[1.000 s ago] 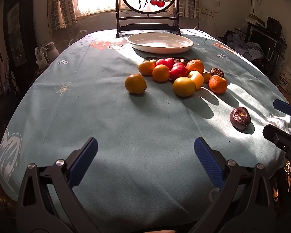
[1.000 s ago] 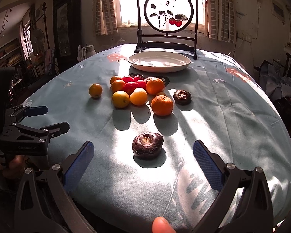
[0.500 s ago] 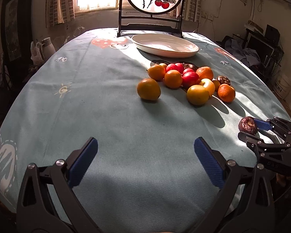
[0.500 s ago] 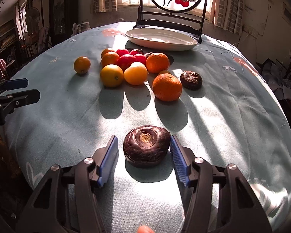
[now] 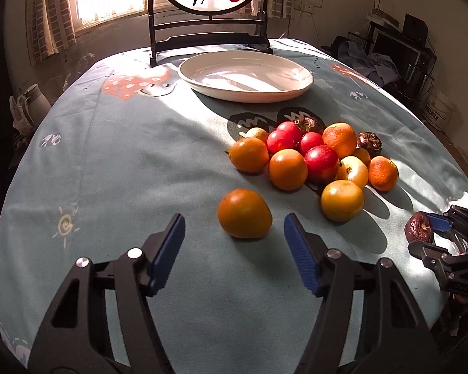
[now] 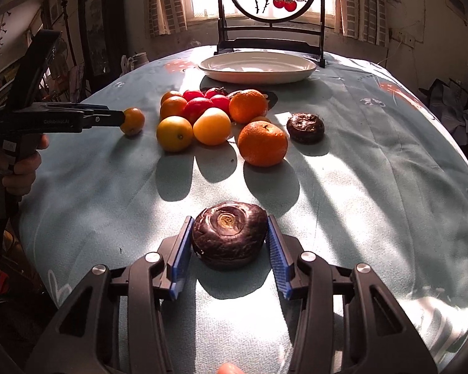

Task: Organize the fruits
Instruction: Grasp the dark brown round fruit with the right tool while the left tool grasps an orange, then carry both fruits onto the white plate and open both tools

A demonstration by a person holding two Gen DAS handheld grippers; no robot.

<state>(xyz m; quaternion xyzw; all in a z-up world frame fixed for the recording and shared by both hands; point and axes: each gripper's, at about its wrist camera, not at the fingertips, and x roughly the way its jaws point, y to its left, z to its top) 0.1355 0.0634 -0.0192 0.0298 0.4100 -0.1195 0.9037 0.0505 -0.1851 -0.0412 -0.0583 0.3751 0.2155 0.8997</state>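
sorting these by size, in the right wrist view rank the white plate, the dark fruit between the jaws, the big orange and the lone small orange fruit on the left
1. white plate
2. dark fruit, though nearness to the camera inflates it
3. big orange
4. lone small orange fruit

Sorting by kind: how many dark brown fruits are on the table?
3. One dark fruit lies alone at the table's near edge; a second lies right of the front orange; a third sits behind the red fruits. Others may be hidden.

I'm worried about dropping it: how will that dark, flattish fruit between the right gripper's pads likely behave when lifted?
The dark fruit looks squat and sits flat on the tablecloth, so it probably won't roll. Its skin looks glossy and wrinkled, so it may be soft and could slip or dent. The right gripper, whose jaws have just been closing, has its pads against both sides.
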